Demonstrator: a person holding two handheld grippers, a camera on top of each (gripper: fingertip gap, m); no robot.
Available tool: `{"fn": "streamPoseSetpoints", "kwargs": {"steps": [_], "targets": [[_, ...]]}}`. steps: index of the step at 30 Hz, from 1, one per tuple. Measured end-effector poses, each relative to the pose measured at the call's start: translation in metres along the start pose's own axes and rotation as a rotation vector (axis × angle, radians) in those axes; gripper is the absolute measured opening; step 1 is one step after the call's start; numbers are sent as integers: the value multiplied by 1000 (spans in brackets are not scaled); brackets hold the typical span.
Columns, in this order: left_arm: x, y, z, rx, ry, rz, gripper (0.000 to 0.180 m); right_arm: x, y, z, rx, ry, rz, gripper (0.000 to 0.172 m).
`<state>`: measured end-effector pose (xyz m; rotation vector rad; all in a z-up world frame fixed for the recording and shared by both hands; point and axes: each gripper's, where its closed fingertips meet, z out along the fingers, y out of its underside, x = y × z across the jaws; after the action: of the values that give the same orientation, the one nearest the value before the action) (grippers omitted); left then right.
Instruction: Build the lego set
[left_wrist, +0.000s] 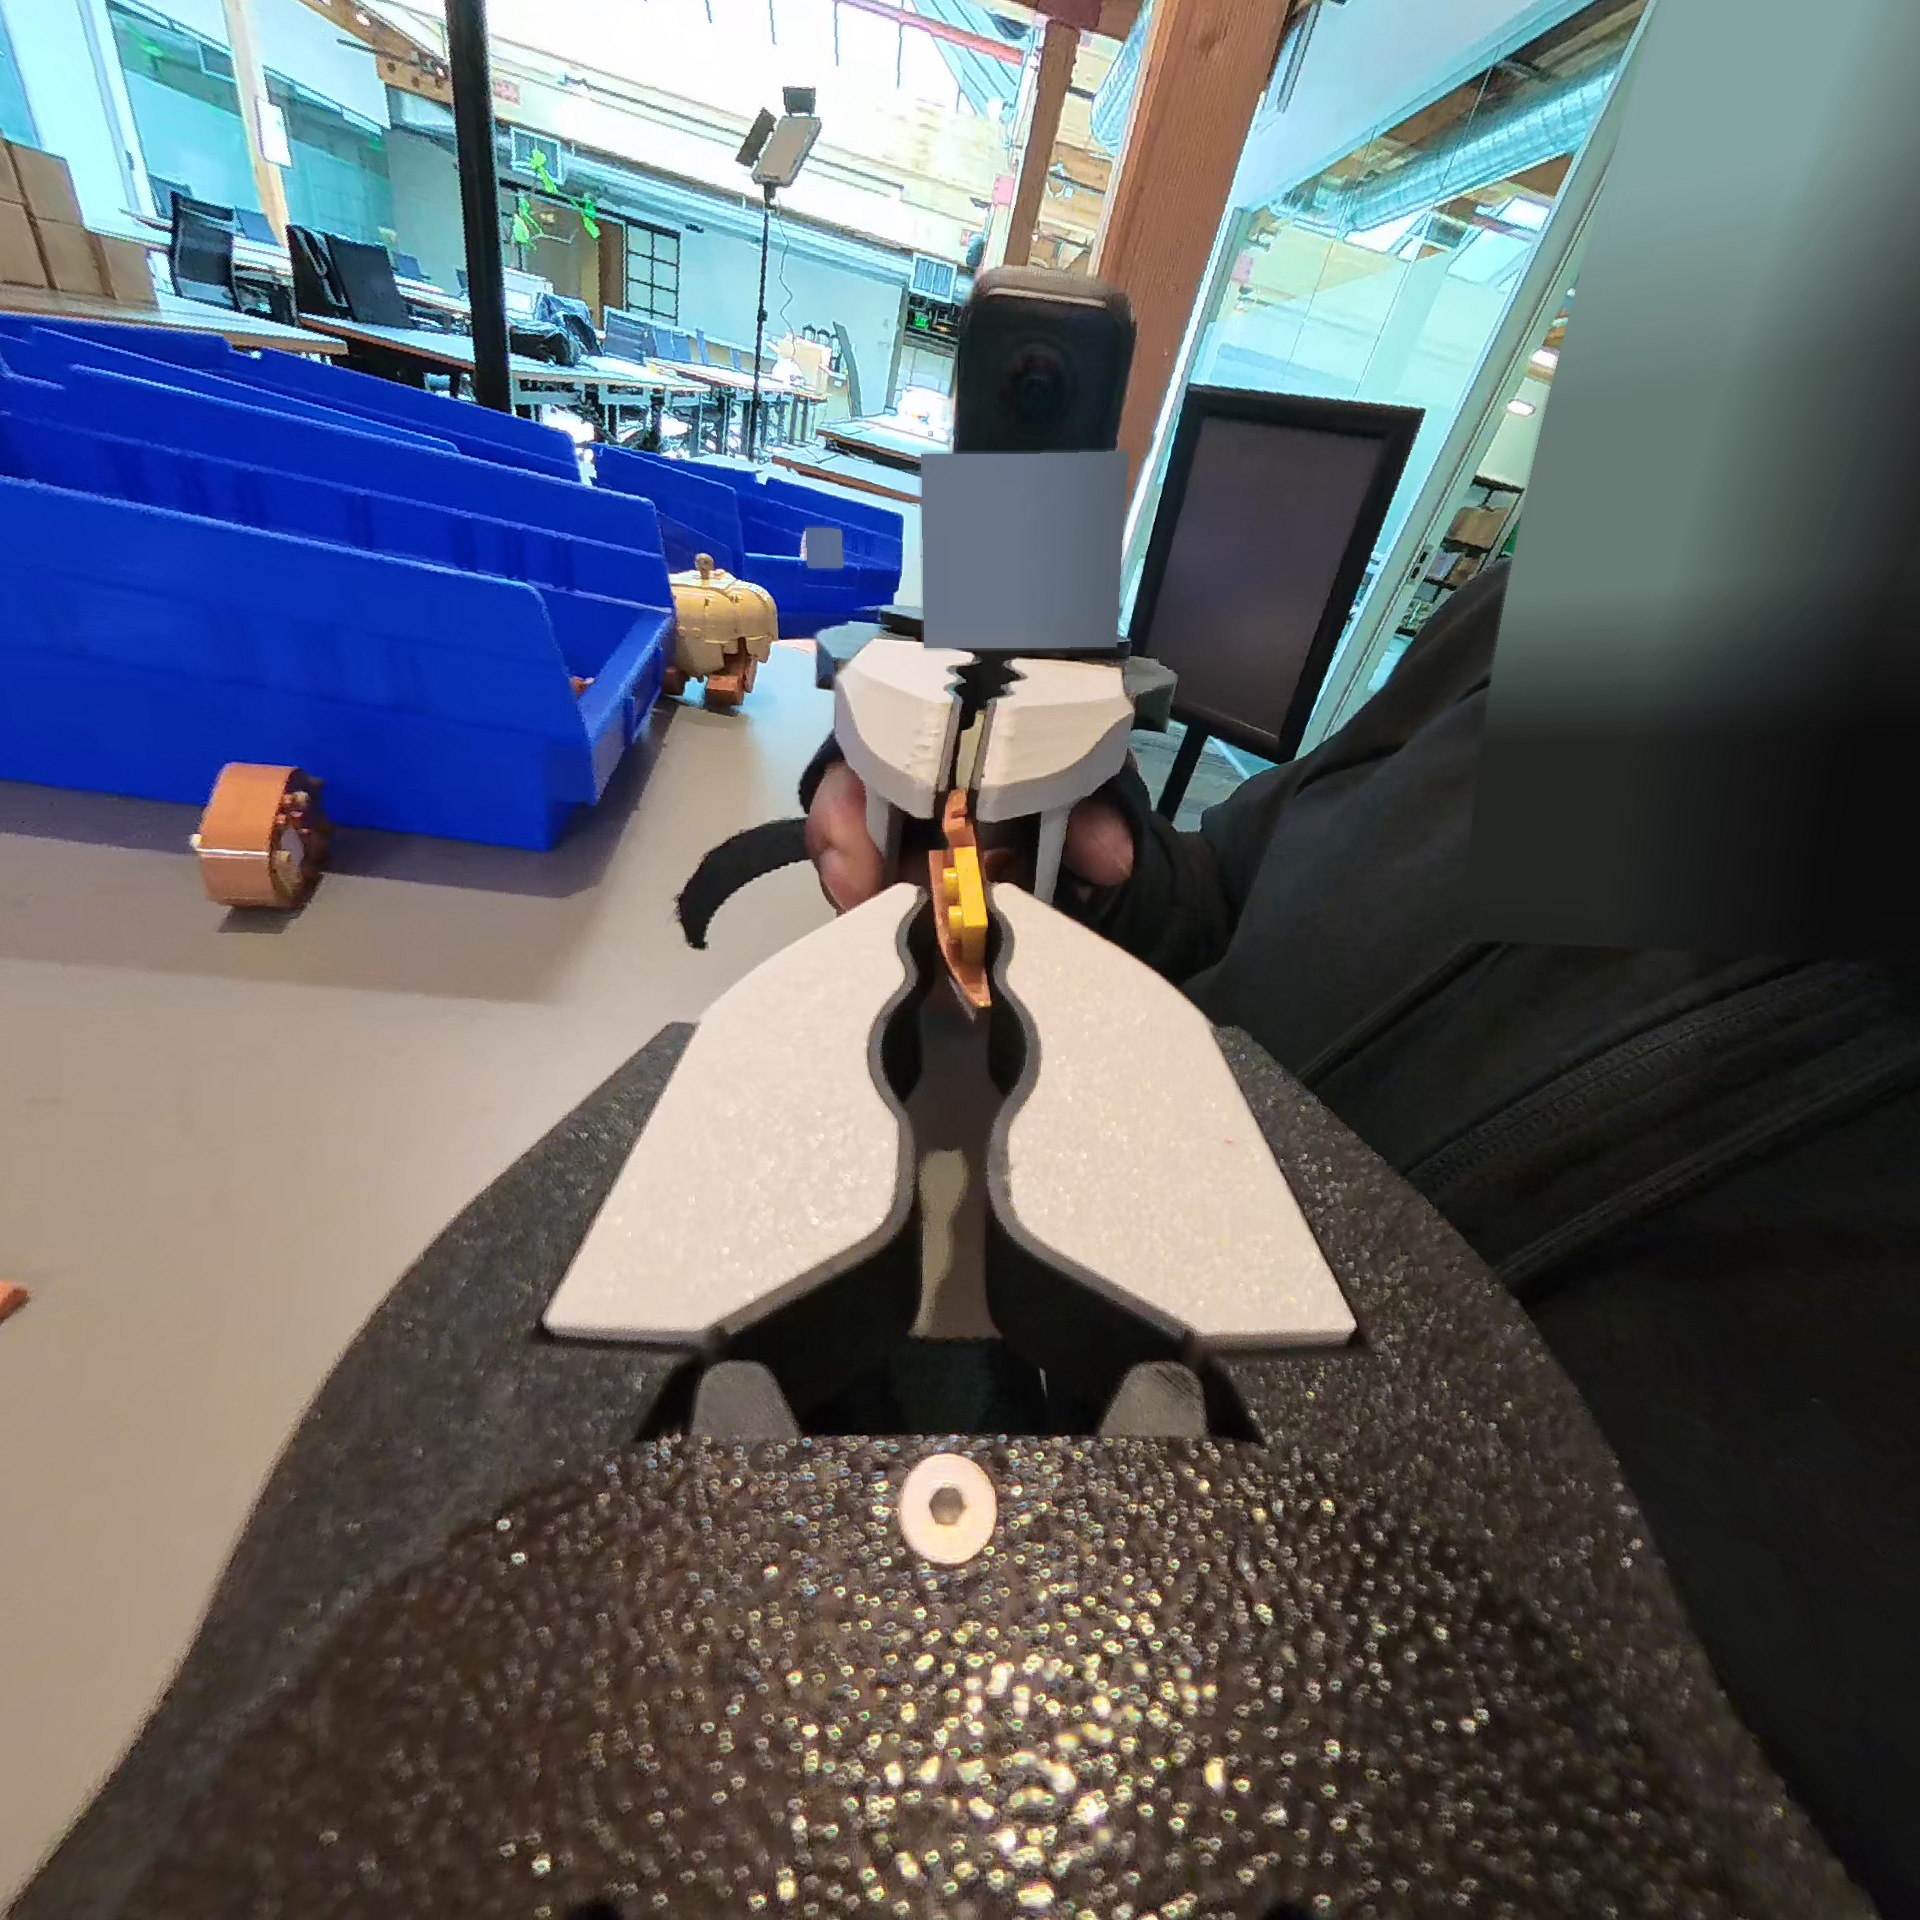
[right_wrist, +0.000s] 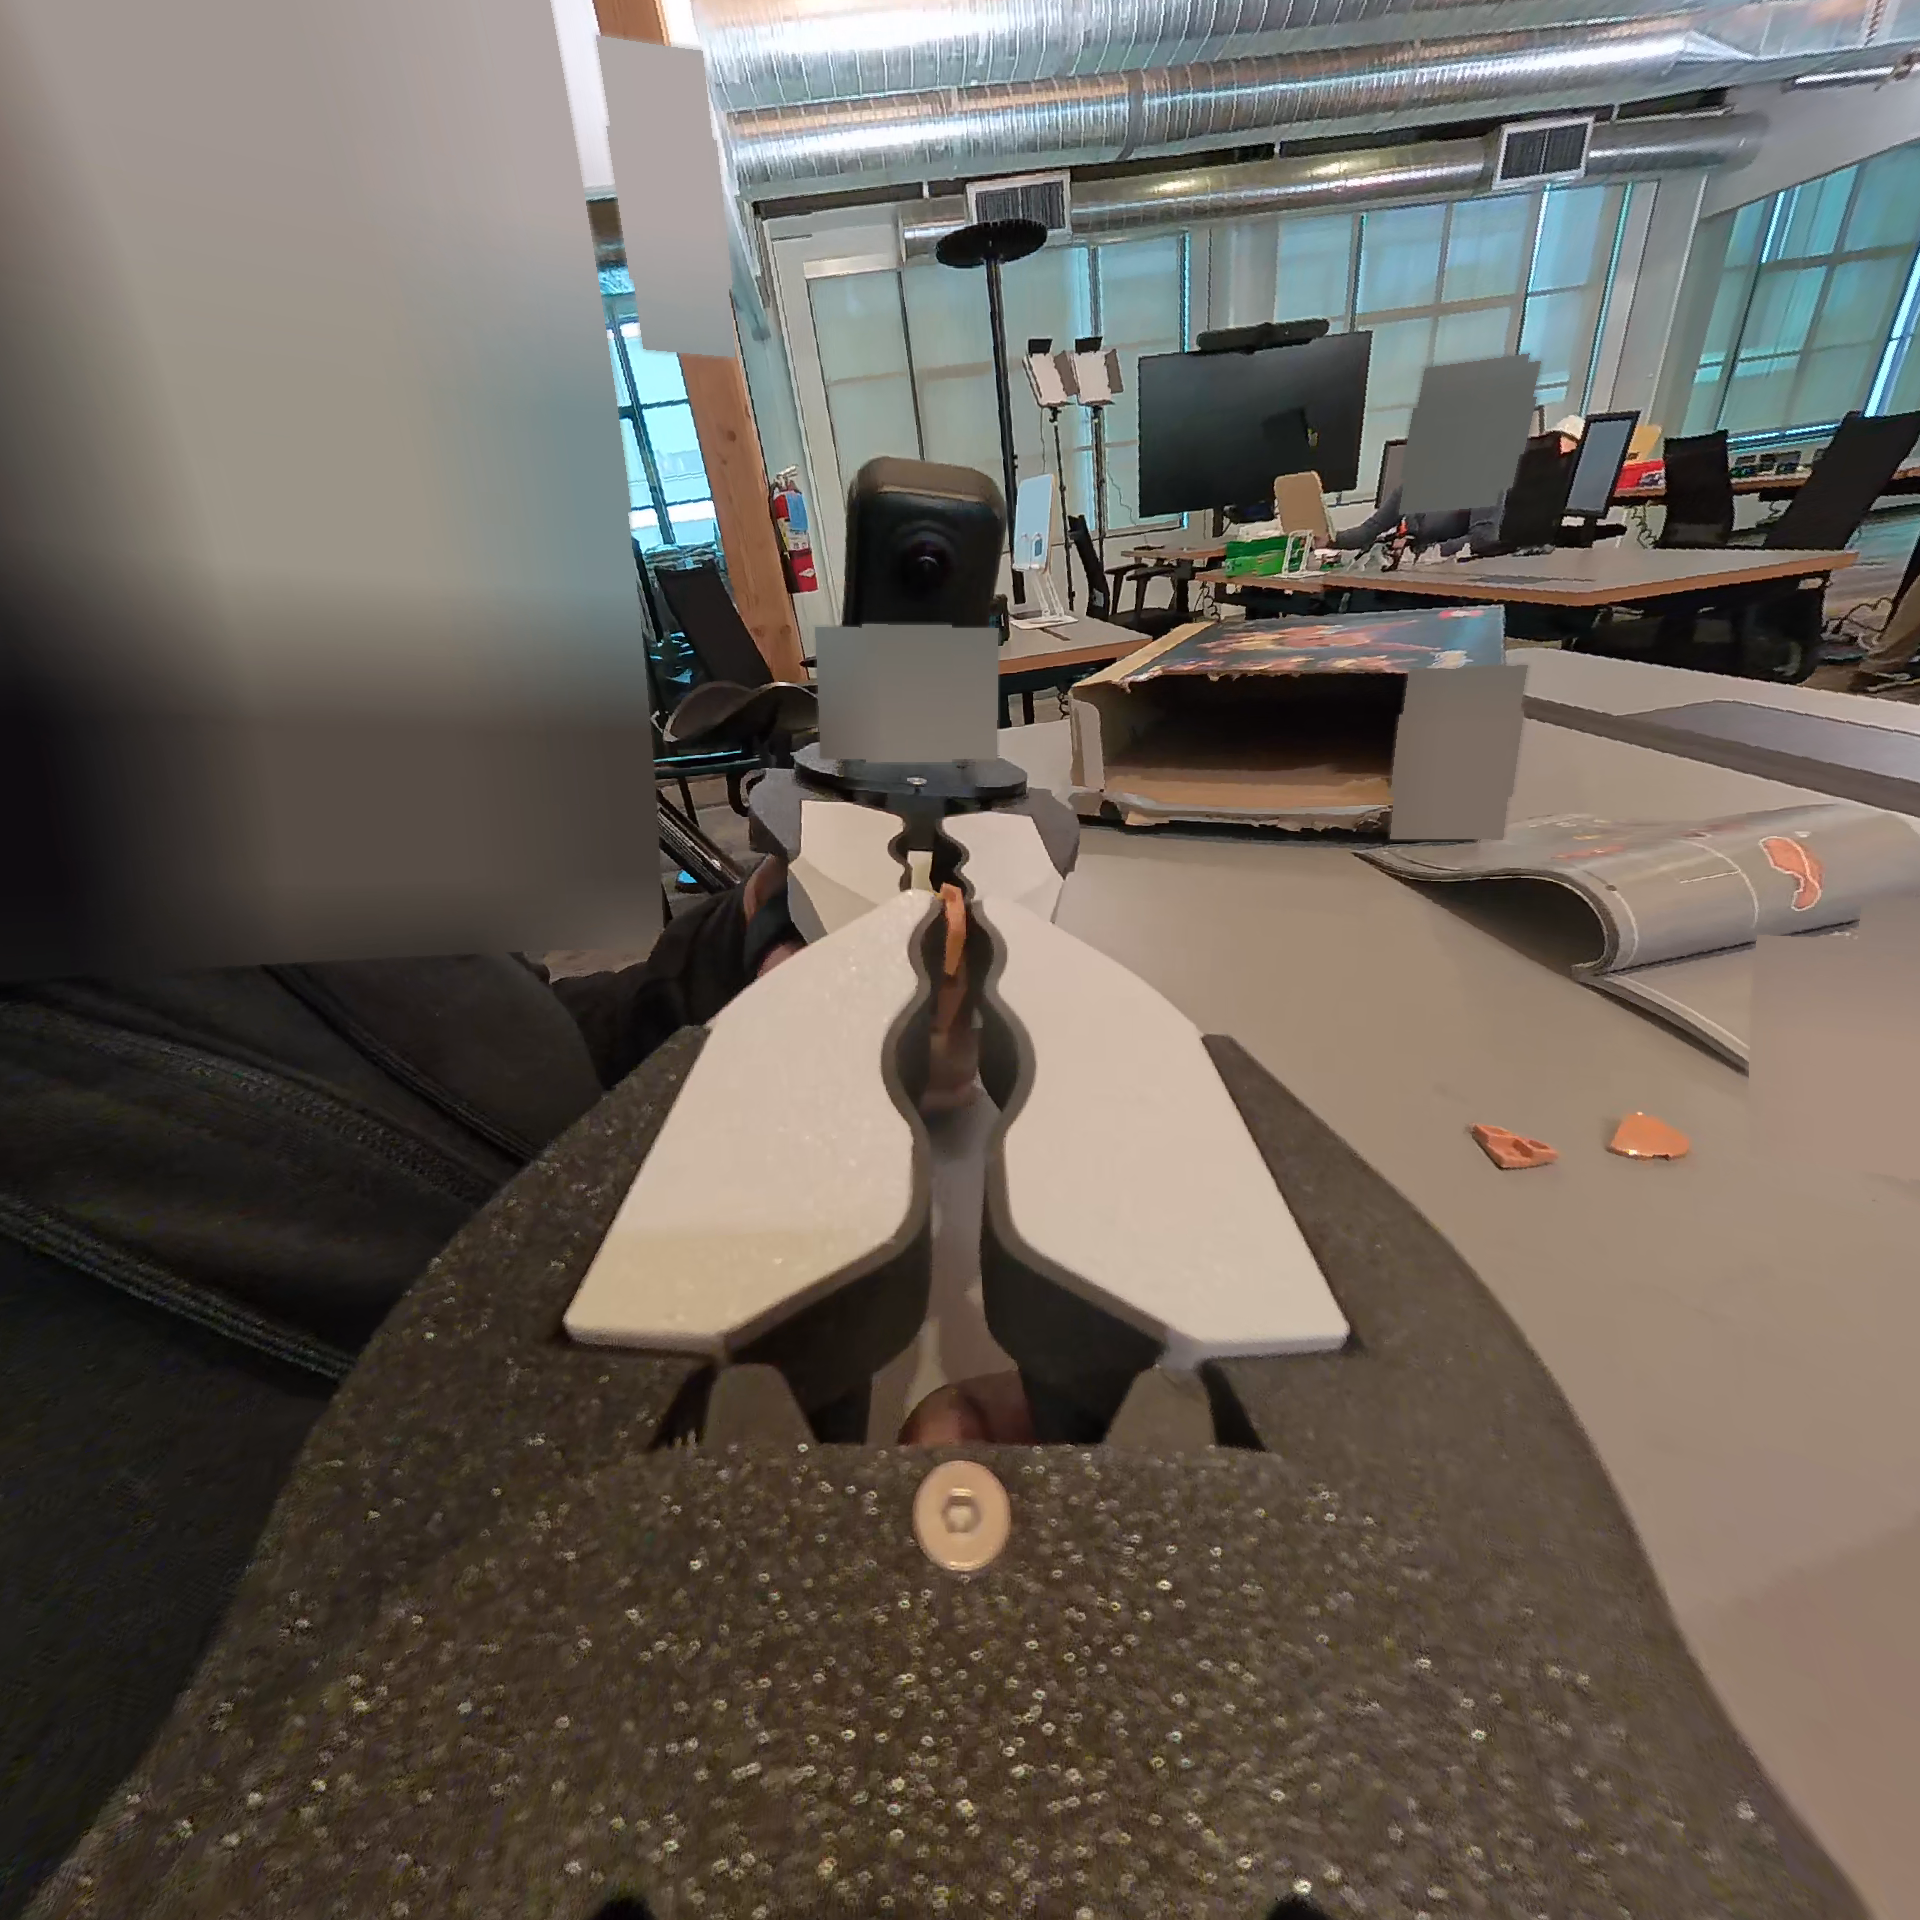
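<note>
Fingers of my left gripper (left_wrist: 961, 935) stand nearly closed, clamped on a thin copper-brown plate piece (left_wrist: 964, 971) with a small yellow studded plate (left_wrist: 966, 883) stuck to its side. My right gripper (right_wrist: 948, 940) faces it head-on, its fingers almost shut and pinching the far end of the same copper piece, so the piece bridges the two pairs of fingertips above the counter (left_wrist: 312, 1091). A gloved hand (left_wrist: 847, 842) wraps the right gripper's handle just behind, and a dark sleeve (left_wrist: 1455, 831) fills the space beyond.

To my left on the grey counter lies a copper-coloured wheel-like assembly (left_wrist: 265, 836), and farther back a tan and brown brick-built figure (left_wrist: 722, 634) stands beside a row of blue bins (left_wrist: 312, 644).

From the right gripper's side, two loose copper bits (right_wrist: 1512, 1146) (right_wrist: 1647, 1136) lie apart on the counter, with a curled open booklet (right_wrist: 1662, 883) past them and a torn-open cardboard box (right_wrist: 1288, 727) lying on its side behind.

The held piece is flat, tapering to a point, seen edge-on.
</note>
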<state>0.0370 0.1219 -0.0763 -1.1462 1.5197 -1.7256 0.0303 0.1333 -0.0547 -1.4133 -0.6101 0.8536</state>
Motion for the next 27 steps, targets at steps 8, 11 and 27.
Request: {"fn": "streamPoseSetpoints", "kwargs": {"steps": [8,11,27], "targets": [[0,-2,0,20,21,-49,10,2,2,1,-7,14,3,2],[-1,-2,0,17,15,-40,10,1,2,1,-11,12,-2,3],[3,0,0,1,4,53,7,-5,5,0,-41,-31,-22,3]]}}
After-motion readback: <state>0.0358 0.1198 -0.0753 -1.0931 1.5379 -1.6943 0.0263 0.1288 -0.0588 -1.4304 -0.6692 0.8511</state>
